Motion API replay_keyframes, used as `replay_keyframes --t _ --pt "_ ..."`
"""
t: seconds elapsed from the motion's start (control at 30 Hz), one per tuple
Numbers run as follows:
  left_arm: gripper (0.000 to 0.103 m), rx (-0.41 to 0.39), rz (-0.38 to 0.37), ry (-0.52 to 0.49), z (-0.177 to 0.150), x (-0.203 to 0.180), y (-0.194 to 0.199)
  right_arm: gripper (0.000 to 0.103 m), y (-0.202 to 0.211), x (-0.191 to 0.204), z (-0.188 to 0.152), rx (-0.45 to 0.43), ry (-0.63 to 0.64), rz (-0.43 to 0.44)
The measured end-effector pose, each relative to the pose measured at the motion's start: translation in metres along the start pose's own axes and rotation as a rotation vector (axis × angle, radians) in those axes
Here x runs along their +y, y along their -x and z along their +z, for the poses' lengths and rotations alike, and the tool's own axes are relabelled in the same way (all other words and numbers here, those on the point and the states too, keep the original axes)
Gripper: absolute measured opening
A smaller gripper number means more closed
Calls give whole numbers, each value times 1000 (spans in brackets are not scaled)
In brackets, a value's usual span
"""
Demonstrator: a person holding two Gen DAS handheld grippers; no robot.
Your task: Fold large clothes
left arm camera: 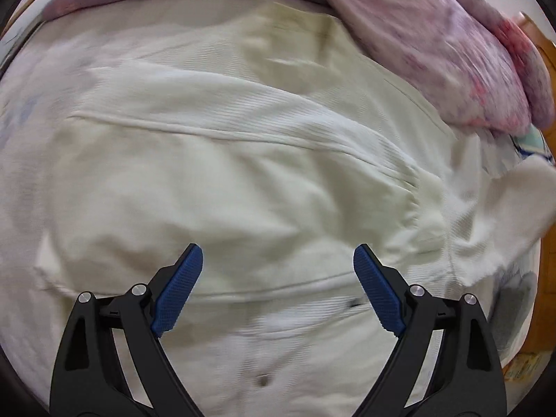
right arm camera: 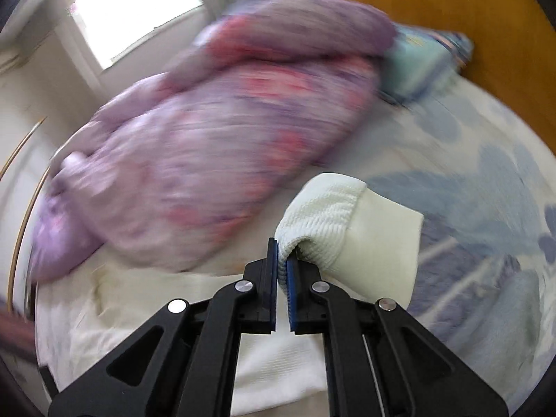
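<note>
Here the right gripper (right arm camera: 282, 264) is clamped on the ribbed cuff (right arm camera: 323, 222) of a cream garment, its blue pads pressed almost together with the knit pinched between them. The cuff stands up above the jaws, so the sleeve end is lifted clear of the bed, probably so it can be carried across the body of the garment for a fold.

The left gripper (left arm camera: 278, 257) hangs over the spread cream jacket (left arm camera: 243, 160) with its fingers (left arm camera: 179, 292) wide apart and nothing between them. It seems poised to take an edge or press the cloth flat while the sleeve is carried.

The jacket lies across a blue-flowered bedsheet (right arm camera: 486, 187), laid out flat for folding. Beyond it a purple-and-pink quilt (right arm camera: 215, 146) is bunched out of the way, with a pale green pillow (right arm camera: 417, 66) against the wooden headboard (right arm camera: 469, 10).

No label, brand or writing is readable; both views are blurred.
</note>
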State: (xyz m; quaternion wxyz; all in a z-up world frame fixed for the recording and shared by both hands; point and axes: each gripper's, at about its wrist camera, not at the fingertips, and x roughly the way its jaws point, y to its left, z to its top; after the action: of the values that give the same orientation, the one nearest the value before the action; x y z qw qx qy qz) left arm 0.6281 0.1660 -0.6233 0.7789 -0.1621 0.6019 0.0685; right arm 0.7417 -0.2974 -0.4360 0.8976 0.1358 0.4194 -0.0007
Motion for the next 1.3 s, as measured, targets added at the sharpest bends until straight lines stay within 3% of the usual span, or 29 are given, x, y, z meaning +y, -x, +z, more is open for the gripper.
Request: replay_keyframes --t 0.07,0.23,0.4,0.53,0.67,0.8,0.87,0.97,1.0,1.13,1.3 --pt "89 -22 19 28 7 24 12 4 6 48 -5 -9 55 43" --pt "89 -59 30 61 20 78 42 4 5 173 -53 31 167 175" --pt "89 -101 31 77 18 127 74 4 -6 279 -124 112 235 295" --pt "89 -118 38 106 10 164 88 4 -23 357 -199 223 314 357" --pt "89 -107 46 147 1 193 88 8 -57 399 -264 398 345 366" --pt "89 -91 34 193 -9 214 84 15 -88 404 -310 572 410 271" --pt "89 -96 20 209 -13 216 84 17 -90 392 -310 623 355 290" --pt "89 -109 3 206 -16 206 84 32 -77 370 -297 629 294 354" --pt "89 -114 2 197 -16 199 83 42 -70 359 -289 614 284 365" --pt "89 -94 -58 135 -8 156 71 42 -52 310 -260 550 250 367" --pt "89 -75 -87 11 2 79 44 39 -68 225 -221 510 207 209"
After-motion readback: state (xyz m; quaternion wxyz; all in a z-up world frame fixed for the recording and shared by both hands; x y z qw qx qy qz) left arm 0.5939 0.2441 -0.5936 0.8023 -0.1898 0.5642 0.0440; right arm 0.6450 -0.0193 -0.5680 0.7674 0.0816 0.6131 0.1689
